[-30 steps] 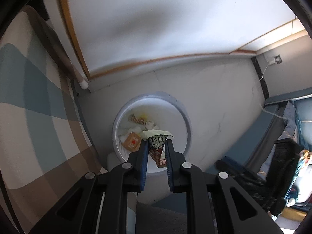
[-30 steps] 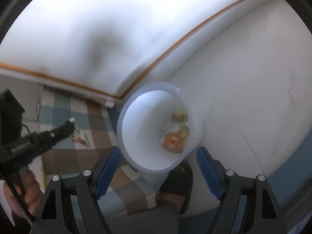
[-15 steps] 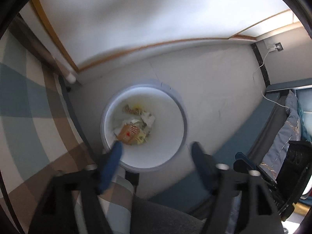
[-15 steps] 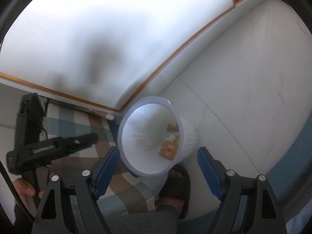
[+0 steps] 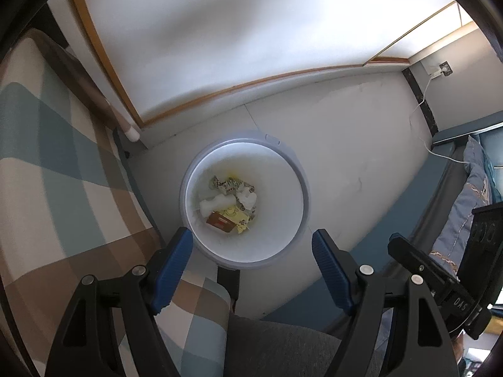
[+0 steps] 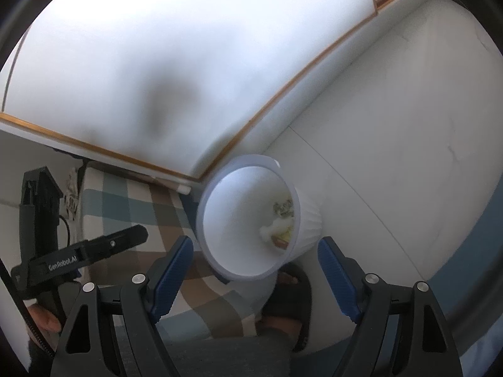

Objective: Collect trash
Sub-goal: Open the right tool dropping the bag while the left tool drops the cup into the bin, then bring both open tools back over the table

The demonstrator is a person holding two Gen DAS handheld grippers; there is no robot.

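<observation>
Trash (image 5: 229,202) (wrappers, tissue) lies at bottom of white bin (image 5: 301,188) on floor, beside checked bed (image 5: 56,169). Left claw (image 5: 251,251) above bin, spread, empty. Right claw (image 6: 254,253) also spread, empty. Step: drop-off appears done. Next: locate further trash, approach w/ claw spread

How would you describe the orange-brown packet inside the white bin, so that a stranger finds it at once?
Start at the round white trash bin standing on the pale floor beside the checked cushion. Look down at the litter on its bottom. The orange-brown packet lies at the near edge of the pile, the only dark, flat rectangle among white crumpled tissue and yellow wrappers.
</observation>
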